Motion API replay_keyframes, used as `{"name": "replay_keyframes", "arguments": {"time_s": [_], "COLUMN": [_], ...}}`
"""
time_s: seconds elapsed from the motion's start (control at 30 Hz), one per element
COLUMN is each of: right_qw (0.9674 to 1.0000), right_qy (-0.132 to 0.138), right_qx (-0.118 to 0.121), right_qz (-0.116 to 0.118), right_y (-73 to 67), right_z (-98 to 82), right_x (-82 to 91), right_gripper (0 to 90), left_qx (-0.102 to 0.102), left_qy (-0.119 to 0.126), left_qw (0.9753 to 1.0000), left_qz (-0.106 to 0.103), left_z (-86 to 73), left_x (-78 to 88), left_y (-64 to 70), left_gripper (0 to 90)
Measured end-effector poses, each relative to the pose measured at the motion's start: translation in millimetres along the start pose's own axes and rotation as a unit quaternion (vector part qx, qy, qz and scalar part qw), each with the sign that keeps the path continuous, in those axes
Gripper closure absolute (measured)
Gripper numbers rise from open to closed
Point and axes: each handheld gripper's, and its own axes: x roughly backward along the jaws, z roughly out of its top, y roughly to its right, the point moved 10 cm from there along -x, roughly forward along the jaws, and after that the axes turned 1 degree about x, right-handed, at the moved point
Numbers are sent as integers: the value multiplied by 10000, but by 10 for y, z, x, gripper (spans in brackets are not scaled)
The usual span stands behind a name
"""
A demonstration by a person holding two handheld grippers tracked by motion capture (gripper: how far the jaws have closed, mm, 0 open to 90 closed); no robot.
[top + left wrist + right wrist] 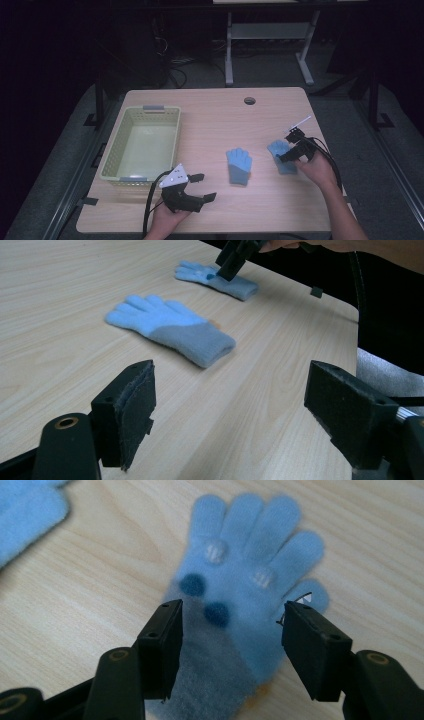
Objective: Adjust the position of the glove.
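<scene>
Two blue knit gloves lie flat on the wooden table point(215, 107), well apart from each other; right gripper point(289, 155) is down over the right-hand glove point(283, 156), jaws straddling its palm near the grey cuff, one either side; pads not pressing the fabric yet, gap visible on both sides in the right gripper view, so open with the glove point(245, 580) between them; that glove shows coloured dots on its palm; left gripper point(201, 187) hovers low near the table's front edge, jaws wide apart, nothing between them; the other glove point(239, 166) lies mid-table, ahead of the left gripper's jaws in the left gripper view; pale yellow plastic basket point(116, 145) sits at the table's left side.
</scene>
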Motion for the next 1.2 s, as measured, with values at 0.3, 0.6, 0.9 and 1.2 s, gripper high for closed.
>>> {"name": "replay_keyframes", "arguments": {"time_s": [0.3, 0.6, 0.9, 1.2], "right_qw": [9998, 9999, 9999, 9999], "right_qy": [-176, -66, -79, -56], "right_qx": [23, -13, 38, 58], "right_qz": [-80, -92, -113, -100], "right_y": [3, 3, -22, -34], "right_z": [-29, -44, -40, -34], "right_x": [-67, -78, -78, -79], "right_gripper": [458, 505, 580, 656], "left_qx": [-19, -12, -15, -11], "left_qy": [-14, -16, -33, -26], "left_qw": [10000, 10000, 10000, 10000], "left_qz": [-2, -7, -3, -12], "left_z": [-3, -4, -11, -7], "left_x": [-3, -5, -14, -5], "left_y": [0, 9, 12, 7], "left_gripper": [203, 203, 203, 203]}}
